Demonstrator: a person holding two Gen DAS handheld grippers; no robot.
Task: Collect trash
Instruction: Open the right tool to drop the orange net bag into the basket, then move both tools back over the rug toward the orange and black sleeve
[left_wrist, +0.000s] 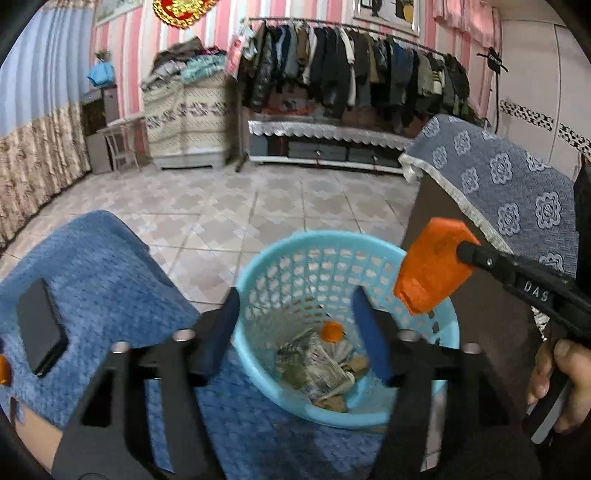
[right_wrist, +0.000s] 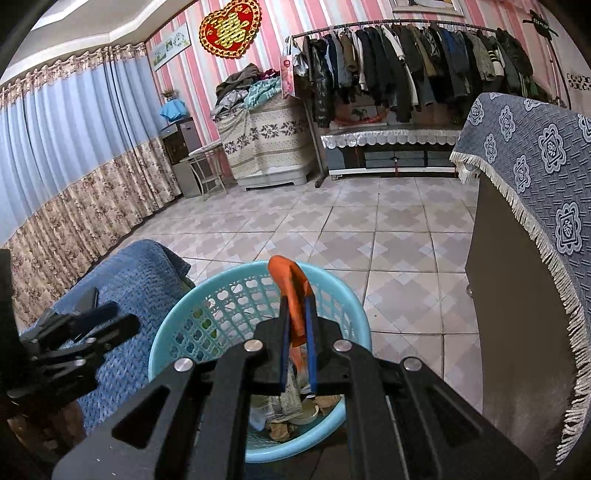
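Right hand-held gripper (right_wrist: 297, 295) pinches the orange wrapper (right_wrist: 291, 291) flat, long axis pointing away, hanging right over the bin (right_wrist: 354, 332) rim. Left hand-held gripper (left_wrist: 295, 332) sits wide open, holding nothing, beside it.

"DAS" on the right gripper (left_wrist: 432, 271)

The basket (left_wrist: 343, 266) is glossy light-blue plastic with a moulded lattice wall; the crumpled trash (left_wrist: 317, 365) inside looks like printed paper. The right tongs (right_wrist: 297, 314) are matt black with shiny metal pins, pinching a smooth orange wrapper (right_wrist: 291, 284); the blue blanket (left_wrist: 107, 266) is rough knitted cloth; the floor (right_wrist: 332, 229) is smooth tile.
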